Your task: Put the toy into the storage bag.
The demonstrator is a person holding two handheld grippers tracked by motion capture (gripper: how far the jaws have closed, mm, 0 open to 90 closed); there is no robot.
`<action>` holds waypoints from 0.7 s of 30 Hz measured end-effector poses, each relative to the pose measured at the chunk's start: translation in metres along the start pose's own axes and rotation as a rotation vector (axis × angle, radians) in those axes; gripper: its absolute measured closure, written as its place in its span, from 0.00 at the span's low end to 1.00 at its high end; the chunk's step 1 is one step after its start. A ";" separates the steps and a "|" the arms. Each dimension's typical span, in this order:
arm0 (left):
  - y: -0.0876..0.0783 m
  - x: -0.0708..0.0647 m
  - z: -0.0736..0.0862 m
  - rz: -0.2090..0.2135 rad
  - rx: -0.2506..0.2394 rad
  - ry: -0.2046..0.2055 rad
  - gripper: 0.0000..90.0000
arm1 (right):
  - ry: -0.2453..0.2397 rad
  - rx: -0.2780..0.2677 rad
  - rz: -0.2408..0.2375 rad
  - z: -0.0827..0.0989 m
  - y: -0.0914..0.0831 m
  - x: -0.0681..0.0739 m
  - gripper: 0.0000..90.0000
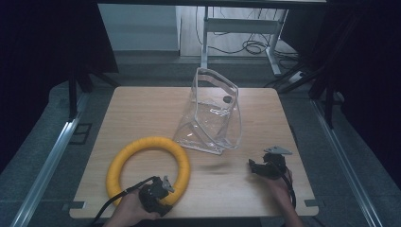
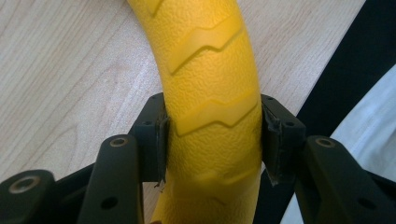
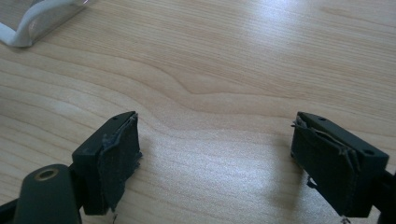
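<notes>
Yellow ring (image 1: pixel 147 163) lies on the wooden table (image 1: pixel 142 109), clamped by the left gripper (image 1: pixel 158 189). Right gripper (image 1: pixel 265 168) hangs spread wide, near a clear pouch (image 1: pixel 213 113).

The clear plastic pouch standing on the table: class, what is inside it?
The clear plastic pouch looks empty; the wooden table shows through it. A small dark spot near its top cannot be identified.
</notes>
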State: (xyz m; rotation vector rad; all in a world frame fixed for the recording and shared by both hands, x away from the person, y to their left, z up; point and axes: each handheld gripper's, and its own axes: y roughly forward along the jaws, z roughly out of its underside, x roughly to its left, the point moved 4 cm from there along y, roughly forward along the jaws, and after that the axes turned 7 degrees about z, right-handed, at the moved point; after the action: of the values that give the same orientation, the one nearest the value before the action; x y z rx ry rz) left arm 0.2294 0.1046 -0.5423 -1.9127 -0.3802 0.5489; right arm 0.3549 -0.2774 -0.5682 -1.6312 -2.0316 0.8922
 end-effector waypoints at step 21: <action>-0.086 0.025 0.009 0.207 -0.487 -0.113 0.56 | 0.008 0.002 0.006 0.000 0.000 0.000 0.18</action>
State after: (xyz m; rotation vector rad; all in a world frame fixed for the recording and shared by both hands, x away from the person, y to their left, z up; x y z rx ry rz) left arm 0.2444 0.1573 -0.4708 -2.4139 -0.4181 0.7536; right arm 0.3553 -0.2776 -0.5679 -1.6381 -2.0205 0.8889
